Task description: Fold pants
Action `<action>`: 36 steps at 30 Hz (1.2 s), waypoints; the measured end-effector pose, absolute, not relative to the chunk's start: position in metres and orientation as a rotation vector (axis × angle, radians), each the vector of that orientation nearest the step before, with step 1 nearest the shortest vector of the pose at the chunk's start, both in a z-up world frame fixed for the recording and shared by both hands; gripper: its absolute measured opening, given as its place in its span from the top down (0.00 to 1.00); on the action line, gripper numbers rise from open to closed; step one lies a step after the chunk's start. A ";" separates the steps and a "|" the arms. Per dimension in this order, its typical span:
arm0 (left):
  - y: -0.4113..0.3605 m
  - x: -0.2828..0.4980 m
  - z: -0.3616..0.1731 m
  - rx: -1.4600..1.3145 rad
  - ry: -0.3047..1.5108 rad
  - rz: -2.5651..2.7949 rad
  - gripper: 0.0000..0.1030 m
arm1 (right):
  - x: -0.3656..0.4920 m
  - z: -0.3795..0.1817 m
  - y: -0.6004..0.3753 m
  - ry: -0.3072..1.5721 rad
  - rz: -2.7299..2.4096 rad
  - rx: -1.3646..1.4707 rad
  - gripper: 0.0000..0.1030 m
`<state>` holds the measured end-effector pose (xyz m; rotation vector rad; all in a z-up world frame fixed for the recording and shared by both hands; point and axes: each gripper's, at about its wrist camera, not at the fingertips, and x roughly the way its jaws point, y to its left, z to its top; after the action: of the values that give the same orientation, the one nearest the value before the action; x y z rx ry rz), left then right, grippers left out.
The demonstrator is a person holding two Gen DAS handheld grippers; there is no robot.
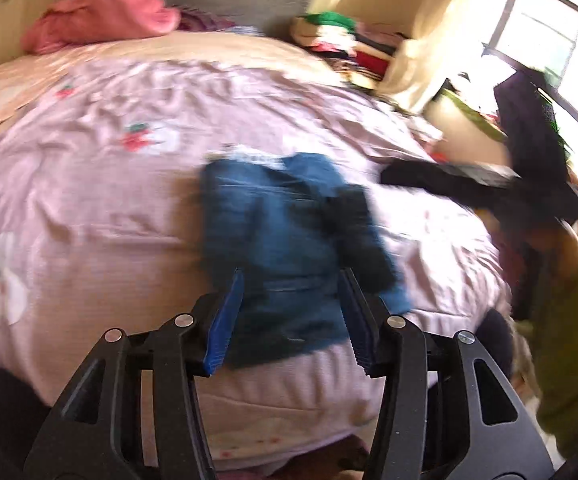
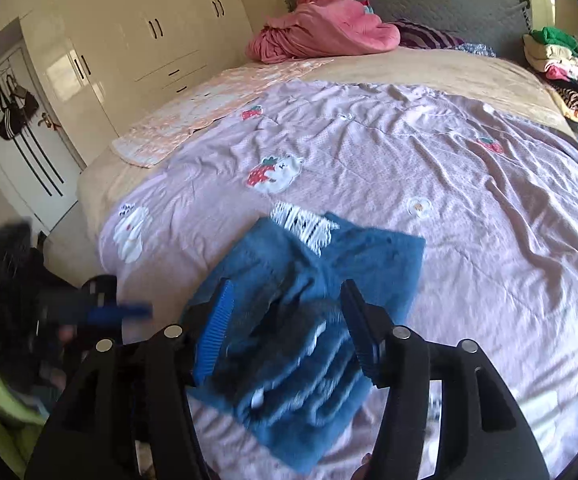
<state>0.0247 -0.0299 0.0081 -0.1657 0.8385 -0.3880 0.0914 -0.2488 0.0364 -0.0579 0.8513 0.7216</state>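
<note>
pants (image 2: 313, 320) folded on bed (image 2: 489, 220) | both claws wide, empty | wardrobe (image 2: 137, 40) right view only

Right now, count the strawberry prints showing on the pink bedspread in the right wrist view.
3. One large strawberry print near the middle, one farther up beside the peach cloth, one at right. The blue pants may hide more.
</note>
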 end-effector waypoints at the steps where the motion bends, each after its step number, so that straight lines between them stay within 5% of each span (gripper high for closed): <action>1: -0.025 0.027 0.006 -0.168 0.846 -0.363 0.60 | 0.085 0.035 -0.249 0.851 0.722 -0.059 0.47; 16: -0.034 0.082 -0.023 -0.110 0.999 -0.372 0.61 | -0.012 -0.009 -0.155 0.723 0.954 -0.569 0.59; 19: -0.037 0.090 -0.027 -0.100 1.011 -0.369 0.61 | -0.007 -0.023 -0.147 0.709 0.917 -0.645 0.66; 21: -0.038 0.094 -0.029 -0.094 1.018 -0.364 0.61 | -0.002 -0.031 -0.146 0.710 0.902 -0.662 0.84; 24: -0.038 0.096 -0.031 -0.098 1.023 -0.363 0.61 | 0.000 -0.033 -0.155 0.716 0.933 -0.604 0.94; 36: -0.040 0.098 -0.032 -0.098 1.020 -0.358 0.60 | -0.022 -0.060 -0.169 0.811 0.993 -0.629 1.00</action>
<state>0.0984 -0.0401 -0.0319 -0.0982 1.0201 -0.3576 -0.0221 -0.1688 -0.0600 -0.6291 0.8106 0.9931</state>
